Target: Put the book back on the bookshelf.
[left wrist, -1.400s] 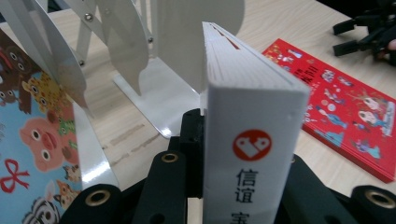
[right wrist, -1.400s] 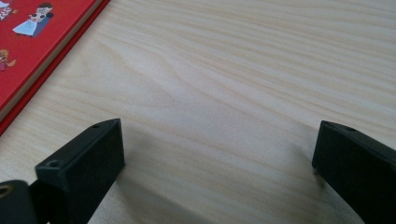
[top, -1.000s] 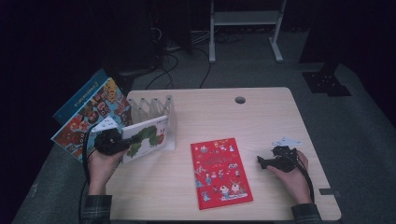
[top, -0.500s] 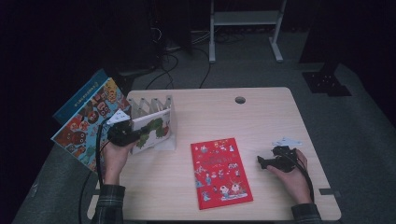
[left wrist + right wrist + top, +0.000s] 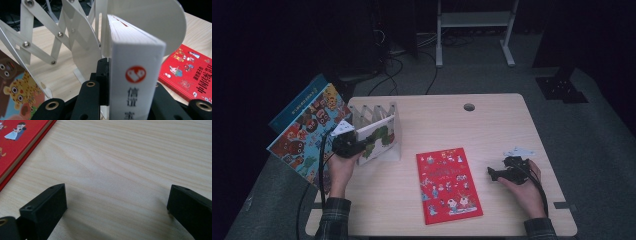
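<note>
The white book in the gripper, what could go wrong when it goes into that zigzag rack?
The white book is pinched only at its spine by the left gripper, so it might tilt or slip. The folding rack looks light, so a push could slide it or squeeze it shut. The big picture books leaning at the table's left edge could get knocked off.

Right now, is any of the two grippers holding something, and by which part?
The left gripper clamps a white picture book by its spine edge, at the expandable book rack. The right gripper is open, holding nothing.
</note>
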`<state>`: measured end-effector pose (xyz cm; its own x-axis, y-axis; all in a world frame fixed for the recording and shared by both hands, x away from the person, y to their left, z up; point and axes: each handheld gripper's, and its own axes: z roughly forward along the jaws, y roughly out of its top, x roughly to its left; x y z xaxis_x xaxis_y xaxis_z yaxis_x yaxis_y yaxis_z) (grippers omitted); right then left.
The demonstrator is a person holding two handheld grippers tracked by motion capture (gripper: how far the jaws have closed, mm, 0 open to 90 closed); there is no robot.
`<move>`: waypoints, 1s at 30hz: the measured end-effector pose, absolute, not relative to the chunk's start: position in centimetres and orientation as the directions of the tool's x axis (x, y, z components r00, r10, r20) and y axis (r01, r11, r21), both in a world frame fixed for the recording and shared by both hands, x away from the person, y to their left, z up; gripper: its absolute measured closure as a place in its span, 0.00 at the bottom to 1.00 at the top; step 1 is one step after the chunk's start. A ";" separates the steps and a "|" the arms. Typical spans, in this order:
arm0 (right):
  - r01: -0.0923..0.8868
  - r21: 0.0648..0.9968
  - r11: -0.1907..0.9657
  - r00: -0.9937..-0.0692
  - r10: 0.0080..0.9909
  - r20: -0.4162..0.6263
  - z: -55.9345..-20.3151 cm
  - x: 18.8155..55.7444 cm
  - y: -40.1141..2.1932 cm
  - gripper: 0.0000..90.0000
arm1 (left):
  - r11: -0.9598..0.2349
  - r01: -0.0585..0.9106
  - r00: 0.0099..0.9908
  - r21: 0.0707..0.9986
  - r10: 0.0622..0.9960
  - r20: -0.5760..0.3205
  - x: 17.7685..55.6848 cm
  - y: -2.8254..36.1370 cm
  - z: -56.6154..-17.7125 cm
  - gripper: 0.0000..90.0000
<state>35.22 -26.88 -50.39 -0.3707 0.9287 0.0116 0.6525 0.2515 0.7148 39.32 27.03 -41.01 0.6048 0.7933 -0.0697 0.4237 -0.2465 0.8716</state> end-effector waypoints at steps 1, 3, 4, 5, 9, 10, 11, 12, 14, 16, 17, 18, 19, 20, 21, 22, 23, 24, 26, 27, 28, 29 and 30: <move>0.652 0.715 0.252 -0.371 0.929 0.011 -50.4 35.2 -26.9 0.02 | -0.253 0.427 0.606 0.868 0.792 -0.067 39.3 27.0 -41.2 0.83; 0.652 0.715 0.252 -0.371 0.929 0.011 -50.4 35.2 -26.9 0.02 | -0.264 0.438 0.607 0.859 0.792 -0.067 39.3 26.9 -41.6 0.83; 0.650 0.716 0.253 -0.372 0.928 0.009 -50.4 35.2 -26.9 0.02 | -0.267 0.444 0.606 0.855 0.792 -0.068 39.3 26.9 -41.8 0.83; 0.651 0.716 0.253 -0.372 0.928 0.010 -50.4 35.2 -26.9 0.02 | -0.270 0.452 0.604 0.850 0.794 -0.069 39.3 26.8 -42.0 0.83; 0.650 0.716 0.253 -0.373 0.928 0.011 -50.4 35.2 -26.8 0.02 | -0.272 0.463 0.601 0.844 0.796 -0.074 39.4 26.6 -42.7 0.83; 0.650 0.717 0.253 -0.373 0.928 0.011 -50.4 35.2 -26.8 0.02 | -0.279 0.466 0.603 0.840 0.795 -0.070 39.5 26.5 -42.9 0.83; 0.650 0.717 0.253 -0.373 0.928 0.011 -50.4 35.2 -26.8 0.02 | -0.284 0.470 0.602 0.836 0.795 -0.068 39.6 26.4 -43.2 0.83; 0.650 0.717 0.253 -0.373 0.928 0.011 -50.4 35.2 -26.8 0.02 | -0.290 0.476 0.601 0.830 0.797 -0.066 39.6 26.3 -43.3 0.83; 0.650 0.716 0.253 -0.373 0.928 0.011 -50.4 35.2 -26.8 0.02 | -0.300 0.481 0.600 0.824 0.798 -0.059 39.6 26.2 -43.6 0.83; 0.650 0.717 0.253 -0.373 0.928 0.011 -50.4 35.2 -26.8 0.02 | -0.301 0.484 0.599 0.822 0.799 -0.060 39.6 26.3 -43.9 0.83; 0.650 0.716 0.253 -0.373 0.928 0.011 -50.4 35.2 -26.8 0.02 | -0.299 0.488 0.598 0.820 0.799 -0.065 39.6 26.4 -44.1 0.83; 0.650 0.717 0.253 -0.373 0.928 0.011 -50.4 35.2 -26.8 0.02 | -0.291 0.489 0.597 0.823 0.799 -0.072 39.6 26.6 -44.1 0.83; 0.650 0.717 0.253 -0.373 0.928 0.011 -50.4 35.2 -26.8 0.02 | -0.290 0.488 0.597 0.823 0.799 -0.072 39.5 26.6 -44.1 0.83; 0.650 0.717 0.253 -0.374 0.928 0.011 -50.4 35.2 -26.8 0.02 | -0.292 0.488 0.598 0.823 0.798 -0.071 39.5 26.6 -44.1 0.82; 0.650 0.717 0.253 -0.373 0.928 0.011 -50.4 35.2 -26.8 0.02 | -0.295 0.485 0.599 0.823 0.798 -0.067 39.5 26.6 -44.1 0.81; 0.650 0.717 0.253 -0.373 0.928 0.011 -50.4 35.2 -26.8 0.02 | -0.301 0.485 0.599 0.821 0.798 -0.061 39.4 26.7 -44.0 0.80; 0.650 0.717 0.253 -0.374 0.928 0.011 -50.4 35.2 -26.8 0.02 | -0.305 0.486 0.599 0.819 0.799 -0.058 39.3 26.7 -44.0 0.78; 0.650 0.717 0.253 -0.373 0.928 0.011 -50.4 35.2 -26.8 0.02 | -0.306 0.483 0.602 0.821 0.796 -0.057 39.2 26.9 -43.9 0.76; 0.650 0.717 0.253 -0.373 0.928 0.011 -50.4 35.2 -26.8 0.02 | -0.309 0.478 0.600 0.822 0.799 -0.048 38.8 27.2 -43.8 0.72; 0.650 0.717 0.253 -0.373 0.928 0.011 -50.4 35.2 -26.8 0.02 | -0.306 0.481 0.600 0.822 0.798 -0.055 38.5 27.4 -43.7 0.70; 0.650 0.716 0.253 -0.373 0.928 0.011 -50.4 35.2 -26.8 0.02 | -0.309 0.480 0.603 0.821 0.796 -0.053 38.3 27.5 -43.6 0.70; 0.650 0.717 0.253 -0.374 0.928 0.011 -50.4 35.2 -26.8 0.02 | -0.312 0.478 0.605 0.821 0.795 -0.051 38.0 27.7 -43.6 0.70; 0.650 0.717 0.253 -0.373 0.928 0.011 -50.4 35.2 -26.8 0.02 | -0.319 0.482 0.603 0.816 0.796 -0.045 37.8 27.9 -43.6 0.69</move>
